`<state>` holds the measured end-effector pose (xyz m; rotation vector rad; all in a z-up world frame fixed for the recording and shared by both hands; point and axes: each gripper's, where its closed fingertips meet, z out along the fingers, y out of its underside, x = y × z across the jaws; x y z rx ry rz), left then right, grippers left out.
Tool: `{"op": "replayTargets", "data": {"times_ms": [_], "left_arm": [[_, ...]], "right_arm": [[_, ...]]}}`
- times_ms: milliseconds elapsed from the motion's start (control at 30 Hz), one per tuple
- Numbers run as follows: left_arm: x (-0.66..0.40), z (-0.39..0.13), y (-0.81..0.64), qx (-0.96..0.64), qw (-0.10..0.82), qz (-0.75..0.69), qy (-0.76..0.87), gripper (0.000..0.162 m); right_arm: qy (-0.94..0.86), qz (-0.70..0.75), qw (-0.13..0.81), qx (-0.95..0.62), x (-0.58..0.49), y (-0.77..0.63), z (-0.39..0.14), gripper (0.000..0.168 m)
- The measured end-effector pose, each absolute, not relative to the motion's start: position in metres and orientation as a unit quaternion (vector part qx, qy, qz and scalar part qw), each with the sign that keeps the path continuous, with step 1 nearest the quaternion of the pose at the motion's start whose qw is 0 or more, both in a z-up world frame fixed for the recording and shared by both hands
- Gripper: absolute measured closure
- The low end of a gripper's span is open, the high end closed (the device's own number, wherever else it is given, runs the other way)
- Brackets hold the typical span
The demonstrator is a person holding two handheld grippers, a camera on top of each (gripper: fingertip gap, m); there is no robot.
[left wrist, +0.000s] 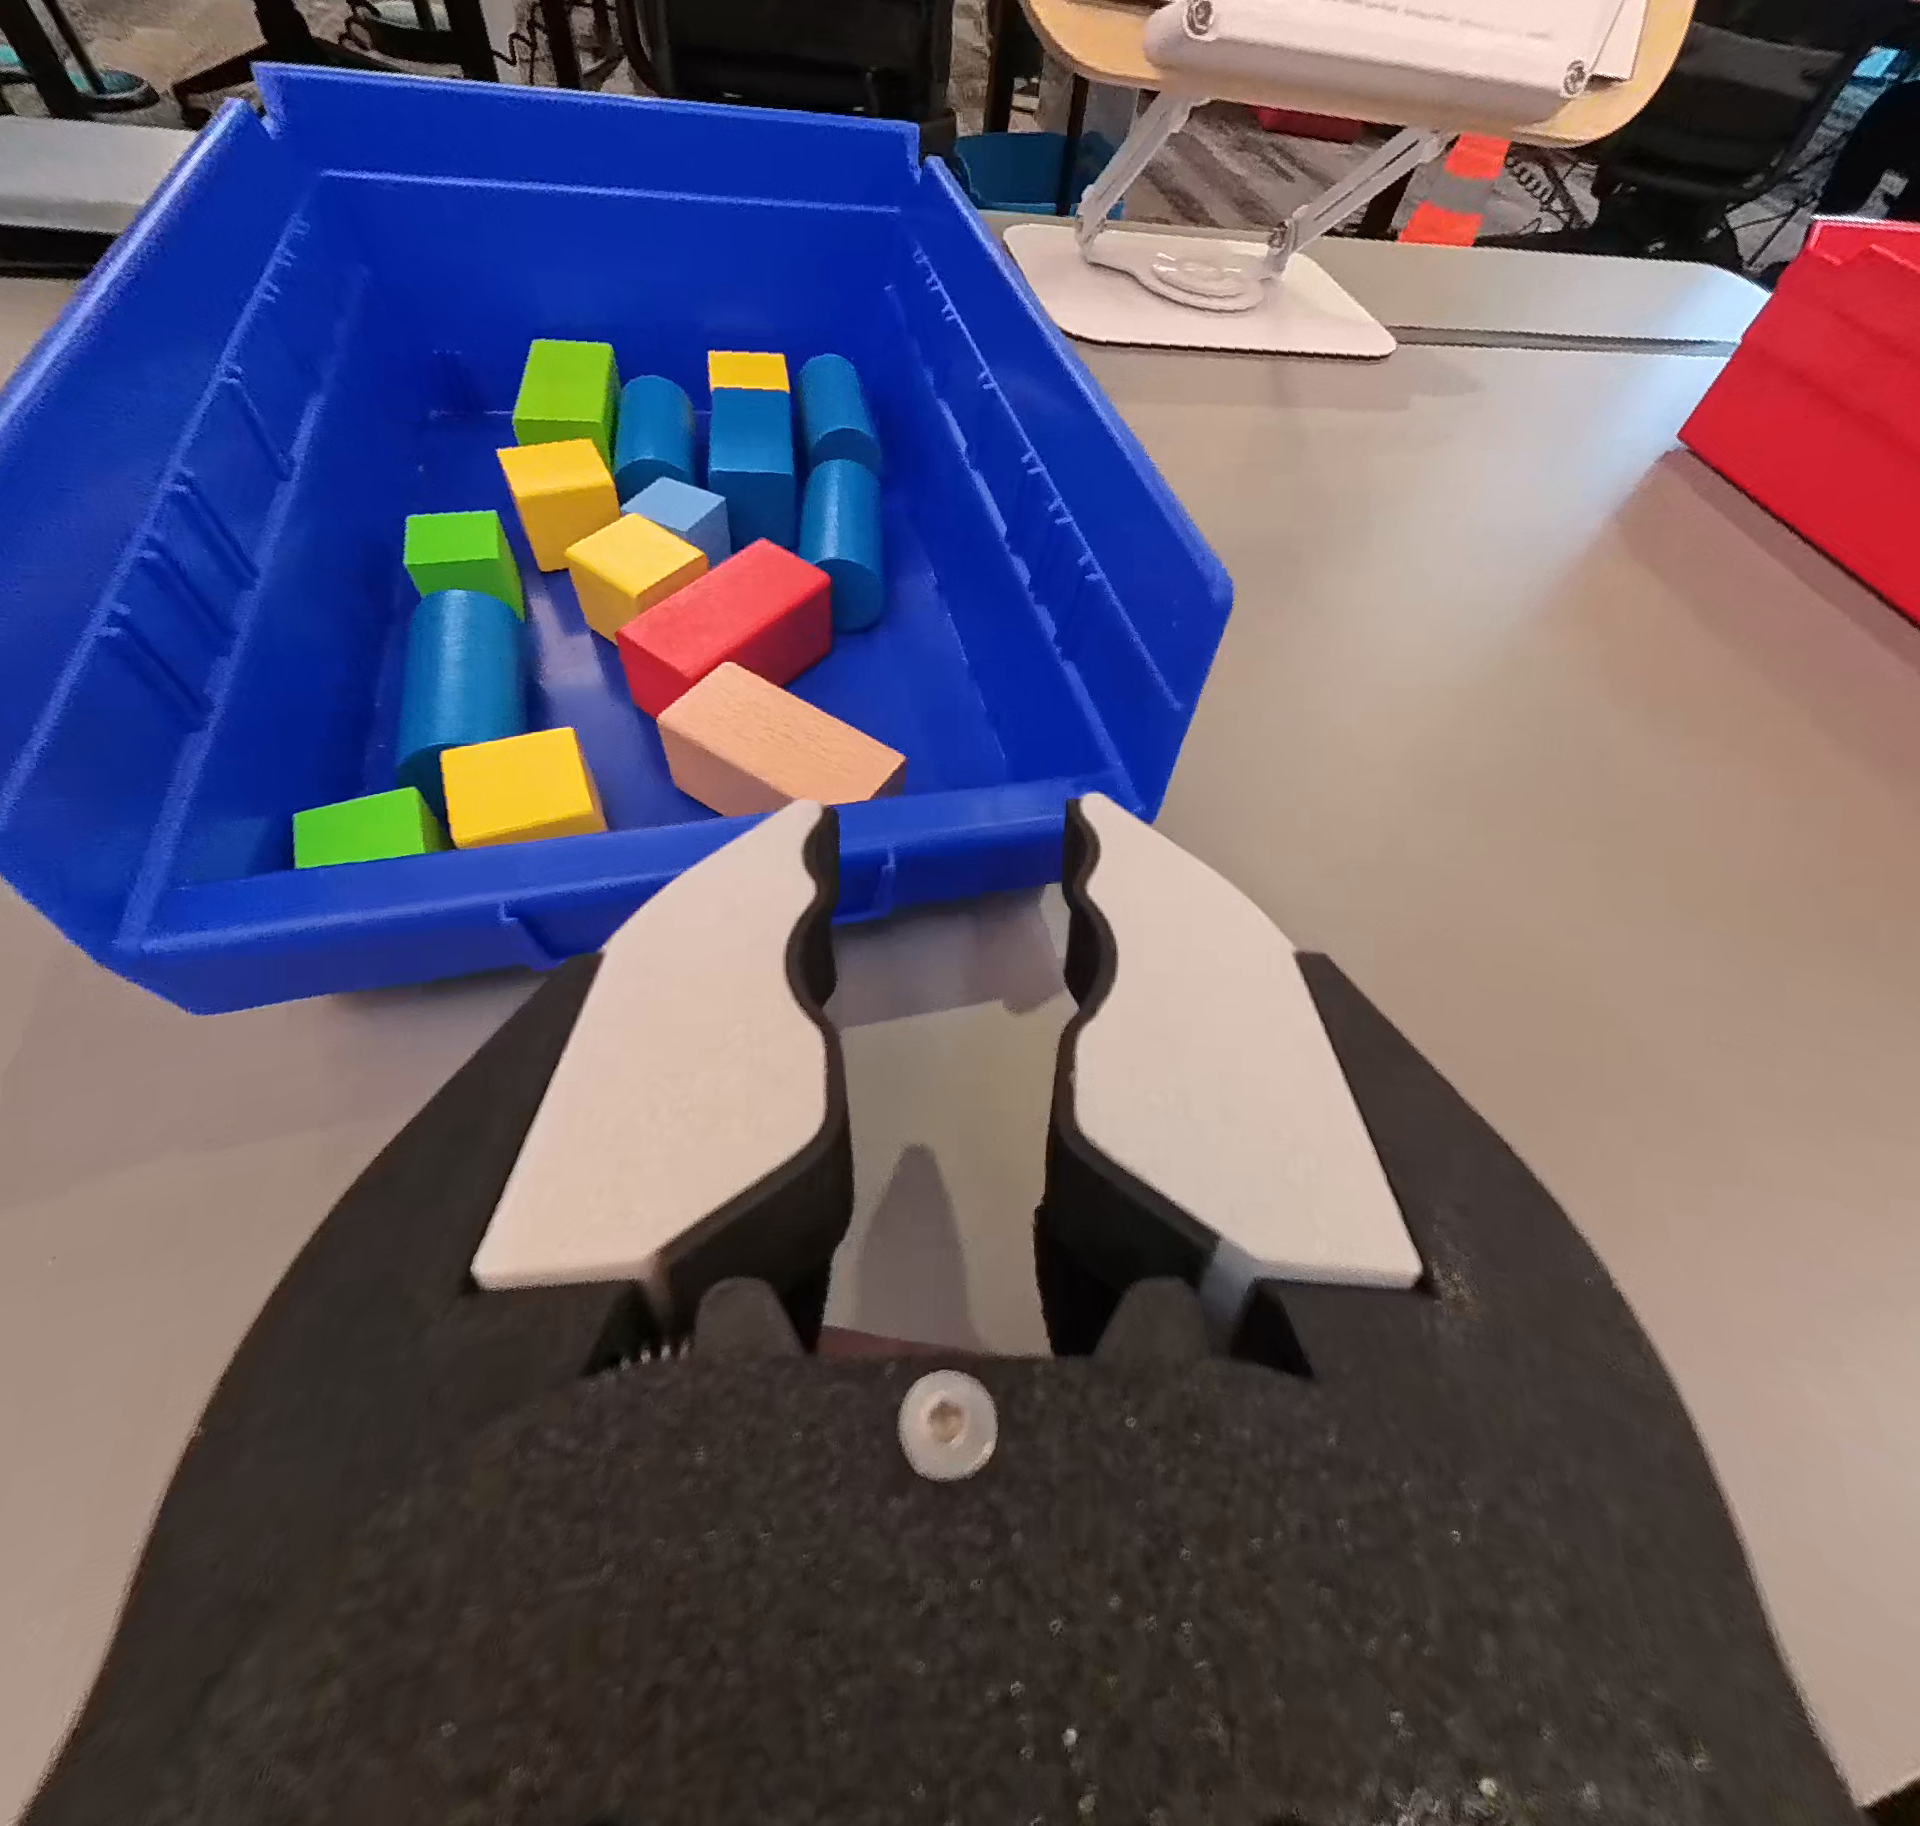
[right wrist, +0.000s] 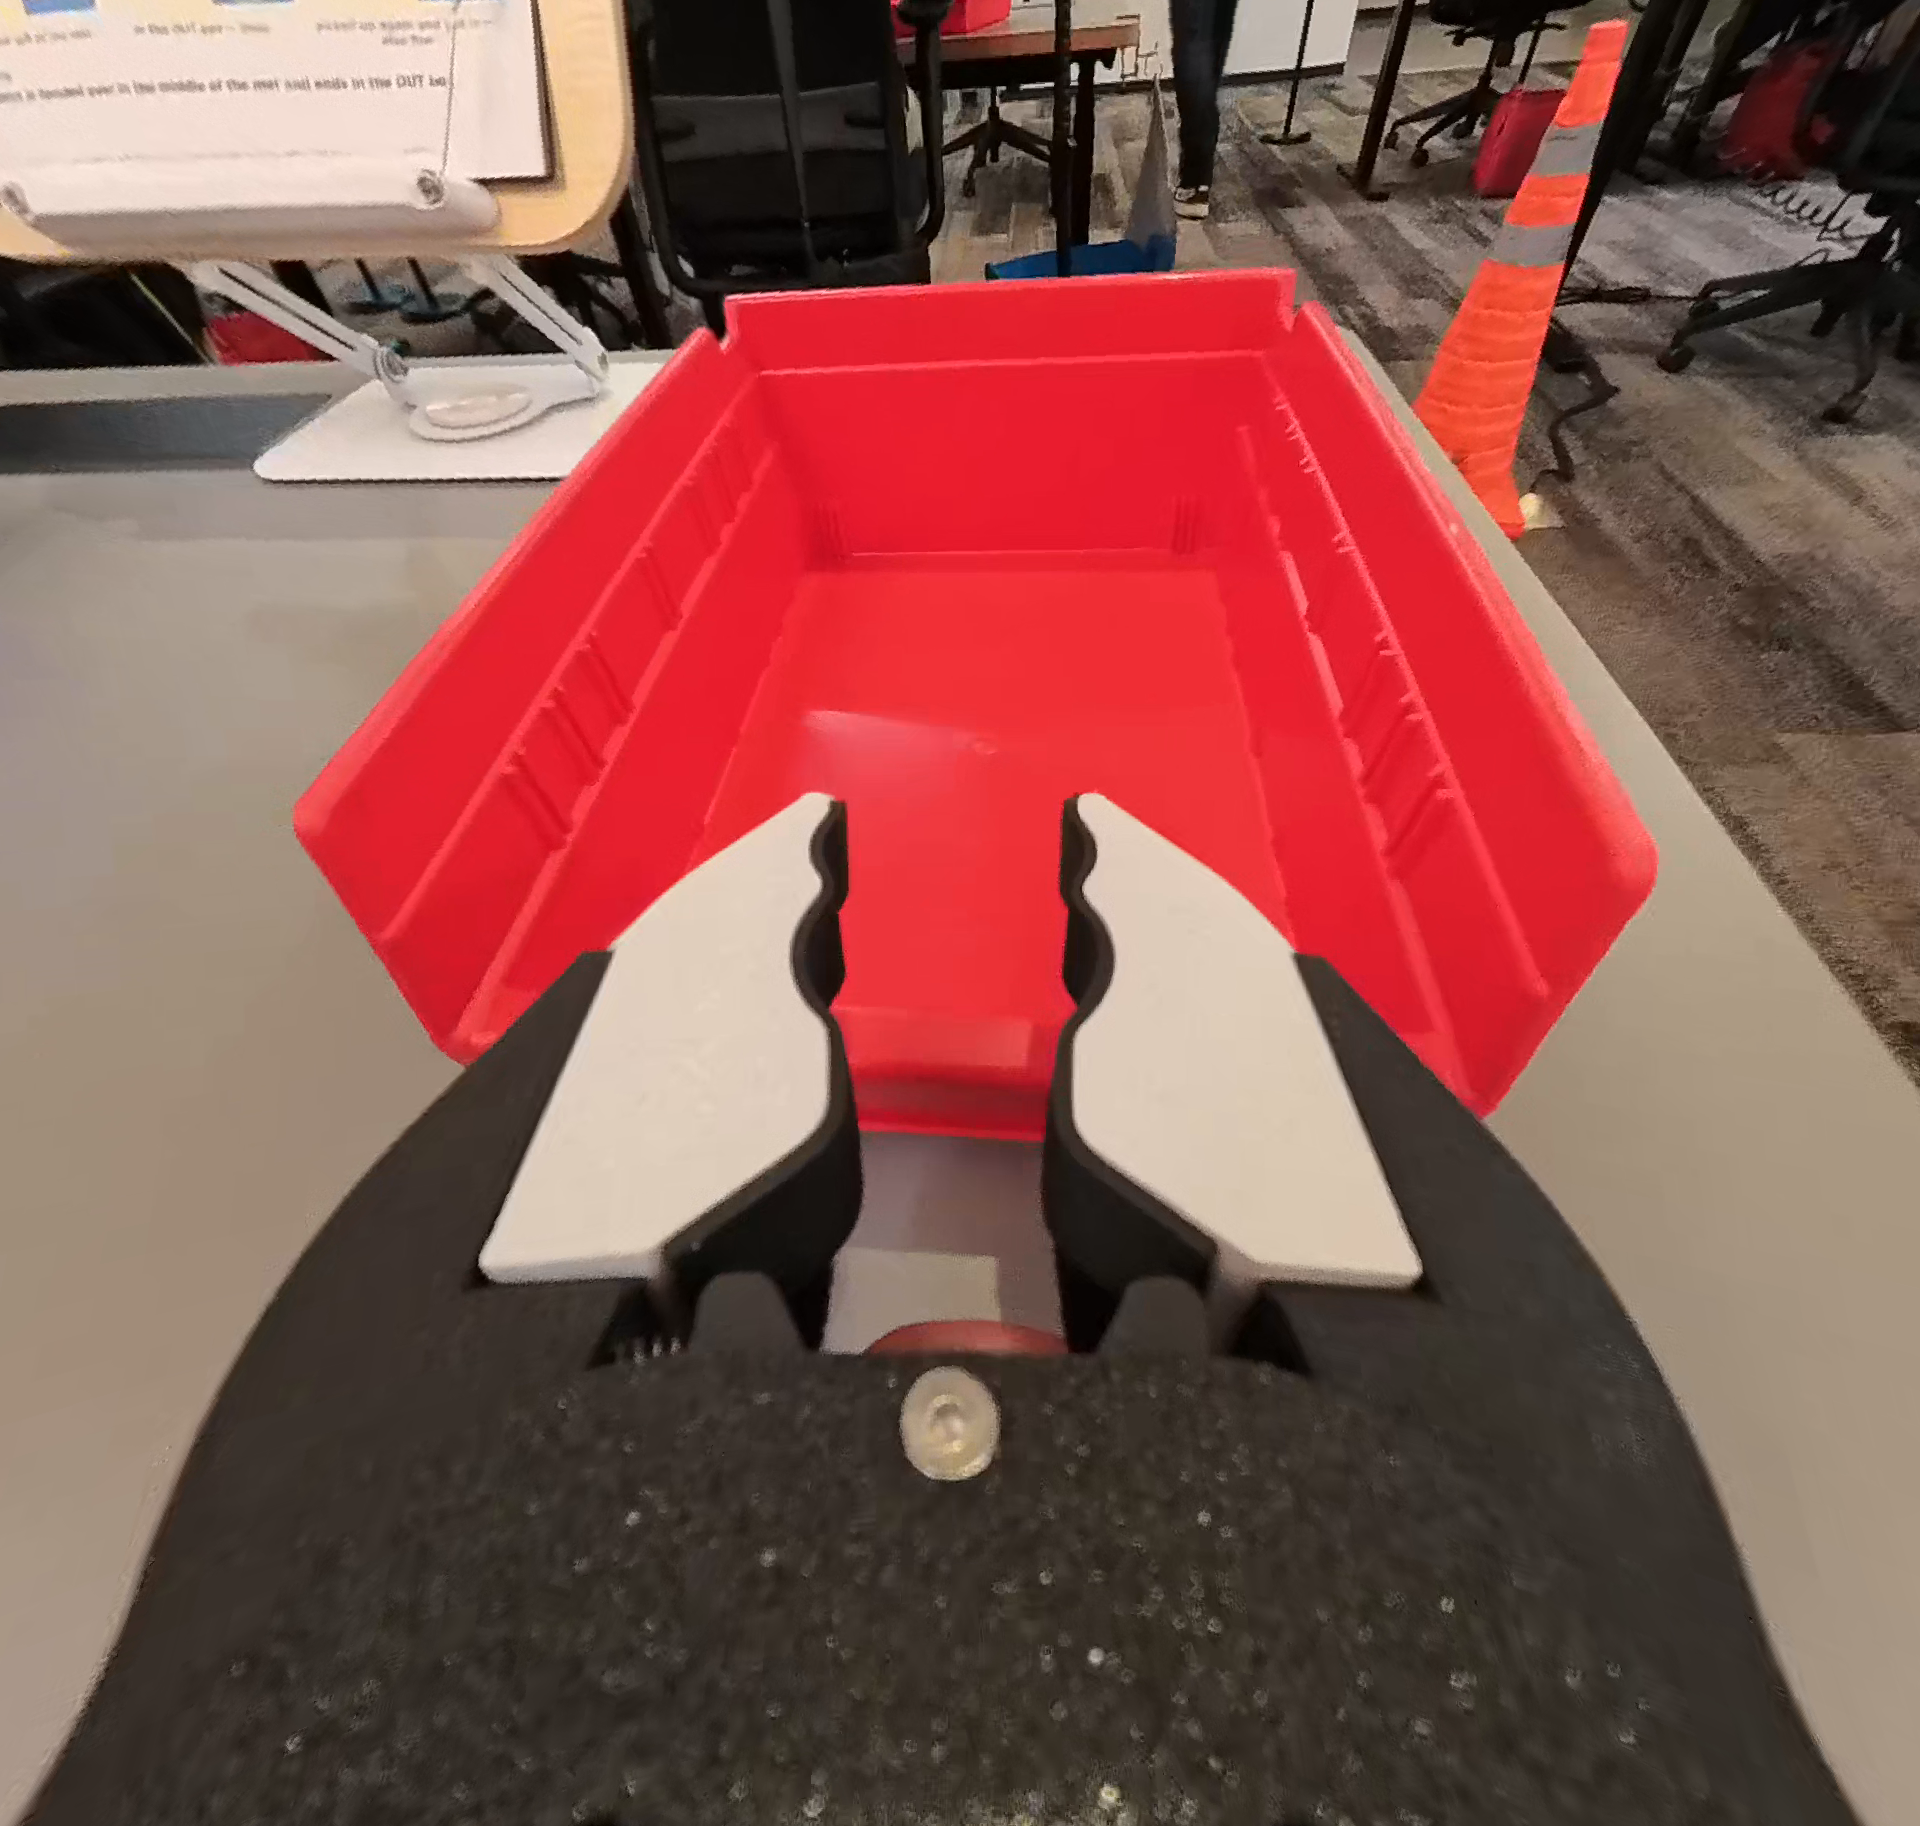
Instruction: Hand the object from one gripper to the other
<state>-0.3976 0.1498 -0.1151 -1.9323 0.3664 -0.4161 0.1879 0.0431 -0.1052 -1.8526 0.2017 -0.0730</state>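
A: Both sets of jaws stand wide and empty, the left gripper [left wrist: 948,820] at the blue bin's [left wrist: 665,903] near wall.

B: The blocks [left wrist: 727,623] lie packed inside, so its jaws may snag two; the red bin [right wrist: 1434,737] by the table's right edge holds nothing.

Document stand [left wrist: 1226,259]: white base on the grey table [left wrist: 1507,633], at 1 o'clock in the left wrist view, 10 o'clock in the right; holds a printed sheet.
Traffic cone [right wrist: 1527,280]: orange with grey bands, on the carpet at 2 o'clock in the right wrist view.
Office chairs [right wrist: 1496,0]: black, far back at 1 o'clock.
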Motion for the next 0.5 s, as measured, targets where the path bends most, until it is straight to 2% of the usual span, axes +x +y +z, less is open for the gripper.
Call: {"op": "replayTargets", "data": {"times_ms": [200,333,500], "left_arm": [[-0.393,-0.113,0.151,-0.820,0.502,-0.200,0.188,0.121],[-0.417,-0.086,0.171,-0.822,0.463,-0.084,0.320,0.120],[-0.428,-0.093,0.195,-0.901,0.277,-0.112,0.316,0.098]], "right_arm": [[0.083,-0.038,0.598,-0.796,0.185,0.040,-0.102,0.130],[0.088,-0.033,0.601,-0.794,0.186,0.033,-0.101,0.130],[0.102,-0.009,0.610,-0.786,0.190,0.032,-0.097,0.130]]}}
